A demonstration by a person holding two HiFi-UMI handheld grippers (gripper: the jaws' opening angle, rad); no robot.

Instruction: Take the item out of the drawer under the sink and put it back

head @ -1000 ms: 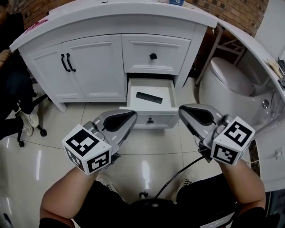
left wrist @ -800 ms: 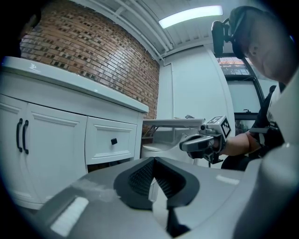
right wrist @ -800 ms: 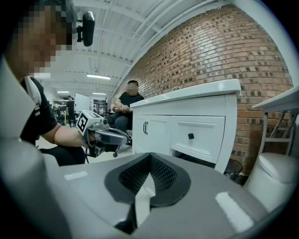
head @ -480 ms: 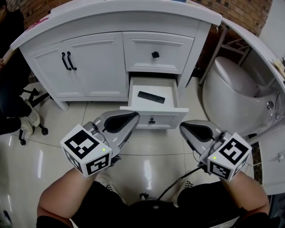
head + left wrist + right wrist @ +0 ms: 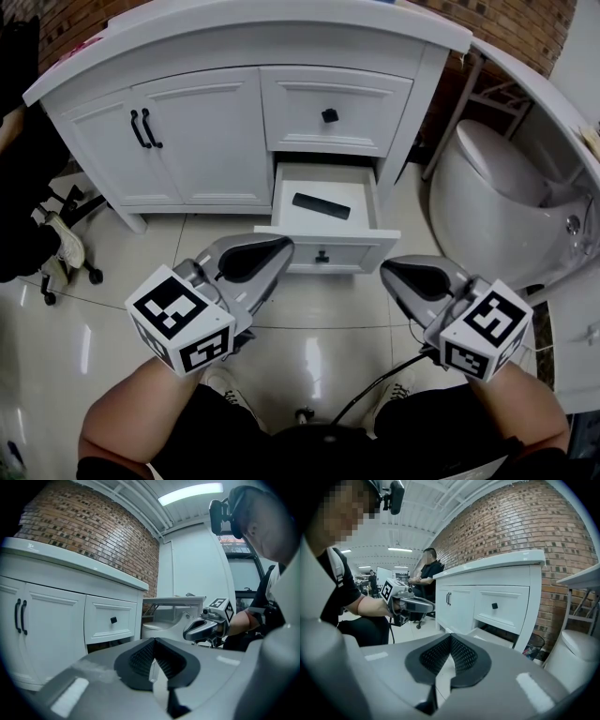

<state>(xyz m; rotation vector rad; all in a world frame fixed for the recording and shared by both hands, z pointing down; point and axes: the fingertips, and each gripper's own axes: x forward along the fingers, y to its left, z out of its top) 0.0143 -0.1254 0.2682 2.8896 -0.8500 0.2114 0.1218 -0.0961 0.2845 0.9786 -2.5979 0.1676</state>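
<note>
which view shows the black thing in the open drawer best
The head view: it looks down into the open drawer, where the black item lies flat. The right gripper view catches only the drawer's edge; the left gripper view shows neither.

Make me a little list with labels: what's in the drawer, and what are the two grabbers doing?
Lower drawer: pulled open
Upper drawer: shut
Inside: one flat black item
Left gripper: shut, empty, in front of the open drawer
Right gripper: shut, empty, in front of the open drawer
Nearby: white toilet, to the right
</note>
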